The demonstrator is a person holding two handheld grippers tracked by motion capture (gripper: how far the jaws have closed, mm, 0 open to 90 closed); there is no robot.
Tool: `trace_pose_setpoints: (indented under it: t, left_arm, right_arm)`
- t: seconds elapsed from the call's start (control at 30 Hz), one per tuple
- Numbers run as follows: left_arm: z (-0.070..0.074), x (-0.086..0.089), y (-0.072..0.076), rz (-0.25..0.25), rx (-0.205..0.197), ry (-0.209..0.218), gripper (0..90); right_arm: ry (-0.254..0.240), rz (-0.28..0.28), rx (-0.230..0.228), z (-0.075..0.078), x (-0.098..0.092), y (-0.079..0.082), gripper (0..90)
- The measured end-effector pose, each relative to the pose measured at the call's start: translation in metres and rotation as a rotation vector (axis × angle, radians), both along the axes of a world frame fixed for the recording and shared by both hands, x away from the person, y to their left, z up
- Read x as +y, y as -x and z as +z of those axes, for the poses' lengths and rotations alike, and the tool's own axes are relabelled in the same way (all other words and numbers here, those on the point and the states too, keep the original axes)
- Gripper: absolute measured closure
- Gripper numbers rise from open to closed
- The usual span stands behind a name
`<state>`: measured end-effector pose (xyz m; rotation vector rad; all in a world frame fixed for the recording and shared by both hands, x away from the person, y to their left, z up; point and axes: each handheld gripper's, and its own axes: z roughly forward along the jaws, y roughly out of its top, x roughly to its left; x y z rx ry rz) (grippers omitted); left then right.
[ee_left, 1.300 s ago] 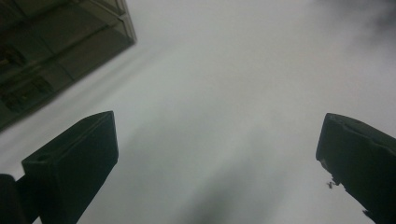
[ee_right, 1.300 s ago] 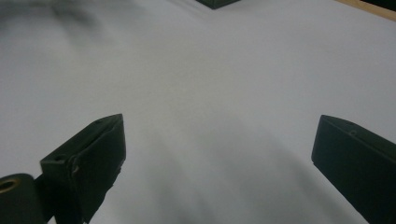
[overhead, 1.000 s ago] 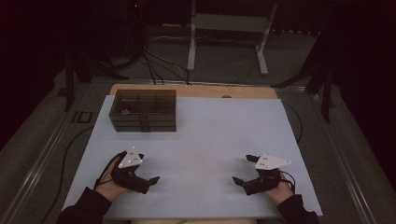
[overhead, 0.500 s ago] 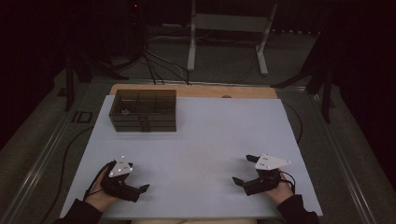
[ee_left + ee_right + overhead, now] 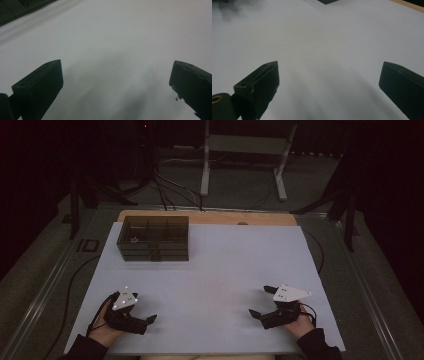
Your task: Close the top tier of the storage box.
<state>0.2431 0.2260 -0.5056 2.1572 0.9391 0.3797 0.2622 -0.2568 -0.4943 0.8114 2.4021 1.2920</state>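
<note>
The left gripper (image 5: 145, 322) sat low at the near left of the white table (image 5: 225, 270), jaws spread wide with nothing between them. Same deal for the right gripper (image 5: 262, 301) at the near right: wide open, empty. The dark divided box (image 5: 153, 237) stood at the far left, well apart from both.

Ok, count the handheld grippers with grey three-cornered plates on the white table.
2. The left gripper sits at the near left of the white table, the right gripper at the near right, both open and empty.
</note>
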Motion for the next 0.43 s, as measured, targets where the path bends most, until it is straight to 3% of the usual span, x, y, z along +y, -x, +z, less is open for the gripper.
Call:
trace_pose_setpoints:
  t: [0.43]
  left_arm:
    - [0.0009, 0.0003, -0.0008, 0.013, -0.01, 0.012, 0.0]
  right_arm:
    - [-0.002, 0.0, 0.002, -0.0005, -0.0006, -0.0006, 2.9]
